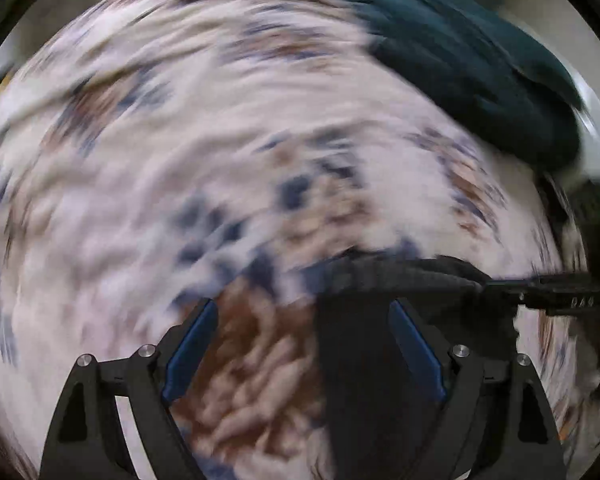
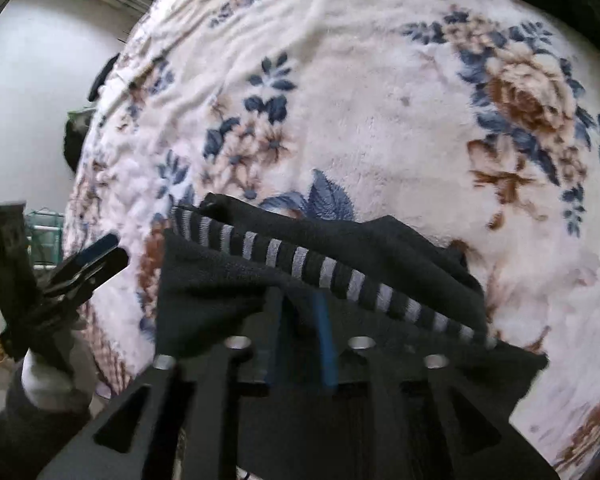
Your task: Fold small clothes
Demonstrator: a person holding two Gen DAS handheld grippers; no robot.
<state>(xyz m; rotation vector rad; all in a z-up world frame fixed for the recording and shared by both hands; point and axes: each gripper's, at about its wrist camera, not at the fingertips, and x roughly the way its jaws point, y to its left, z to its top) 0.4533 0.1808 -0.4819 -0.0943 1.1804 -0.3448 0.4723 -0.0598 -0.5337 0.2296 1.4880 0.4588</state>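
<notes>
One small black knit garment with a grey-striped band (image 2: 340,276), clamped in the right gripper (image 2: 300,344), looks half folded on the floral fleece blanket (image 2: 380,120), while the left gripper (image 1: 304,344), jaws apart at 6 o'clock, holds nothing, and a dark teal cloth (image 1: 460,60) waits at 1 o'clock.

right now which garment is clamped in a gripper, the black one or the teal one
The black garment with the striped band: the right gripper is shut on it. The teal garment lies untouched on the blanket.

Left wrist view: smeared throughout by motion blur.
Floral blanket (image 1: 180,160): pattern unreadable there.
Teal cloth (image 1: 472,56): shape blurred.
Black garment (image 2: 340,248): lower part hidden by the right gripper (image 2: 300,312).
</notes>
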